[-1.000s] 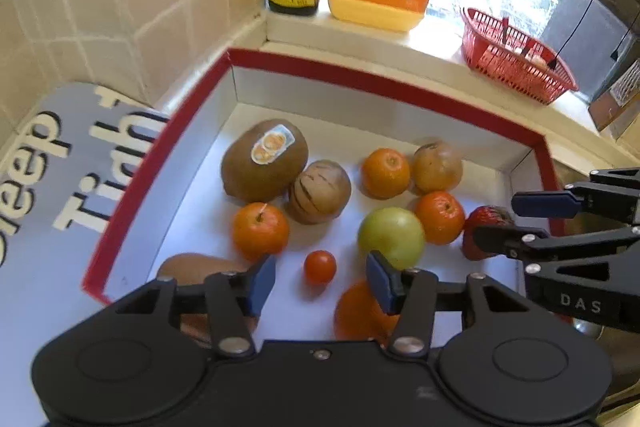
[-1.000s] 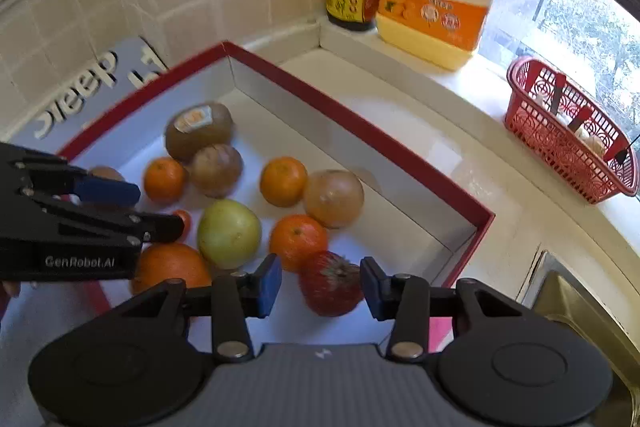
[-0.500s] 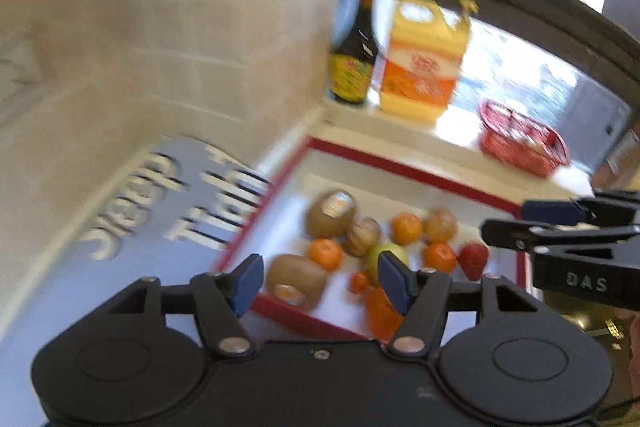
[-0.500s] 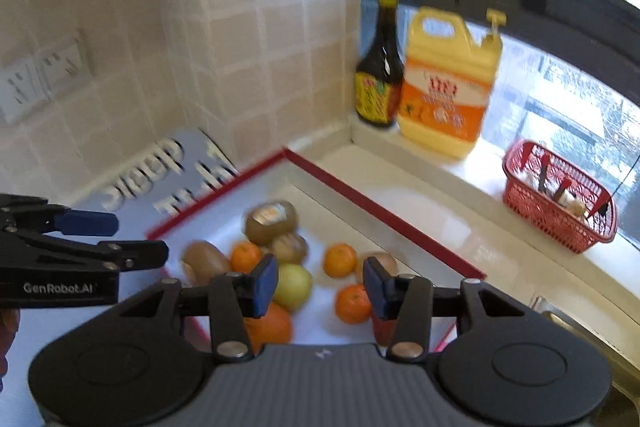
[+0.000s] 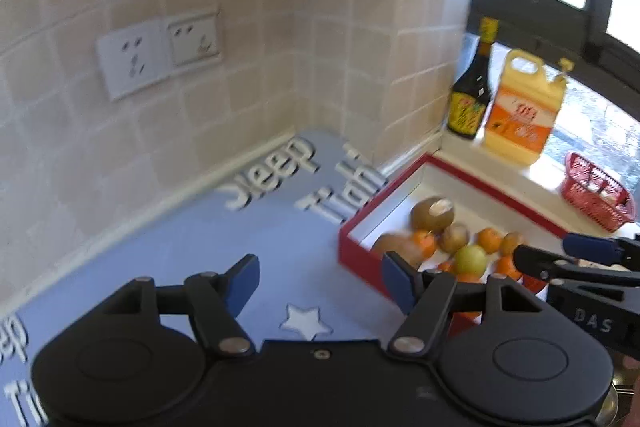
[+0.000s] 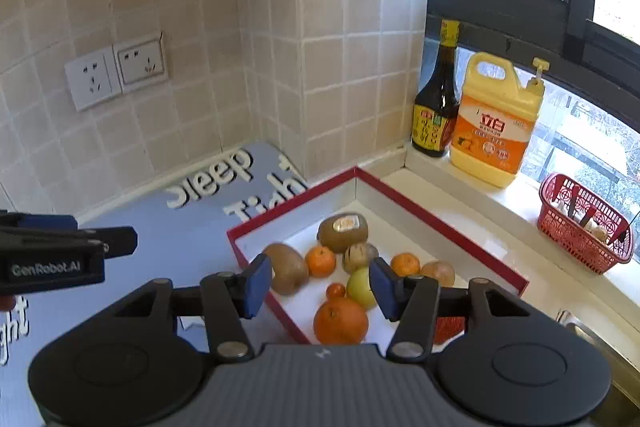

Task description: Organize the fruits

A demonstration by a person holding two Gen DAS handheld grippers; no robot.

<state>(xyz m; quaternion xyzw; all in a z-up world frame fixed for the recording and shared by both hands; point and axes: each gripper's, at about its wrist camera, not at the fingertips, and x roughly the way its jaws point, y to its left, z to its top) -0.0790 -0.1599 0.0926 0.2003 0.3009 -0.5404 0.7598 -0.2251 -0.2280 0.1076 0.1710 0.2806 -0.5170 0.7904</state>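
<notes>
We are seeing a dark sauce bottle [image 6: 437, 107] standing just beside a yellow detergent jug [image 6: 494, 123] on the windowsill, a red basket [image 6: 584, 223] sitting further along it, two wall sockets [image 6: 116, 73] showing on the tiles, and a blue mat [image 5: 224, 247] lying below.

- The blue mat [image 6: 168, 239] carries white raised lettering, "Sleep Tight", partly cut off by the red box.
- The left gripper [image 6: 120, 239] body reads "GenRobot.AI".
- The right gripper [image 5: 560, 255] body reads "DAS".
- The yellow detergent jug [image 6: 494, 123] bears Chinese characters, too small to read surely.
</notes>
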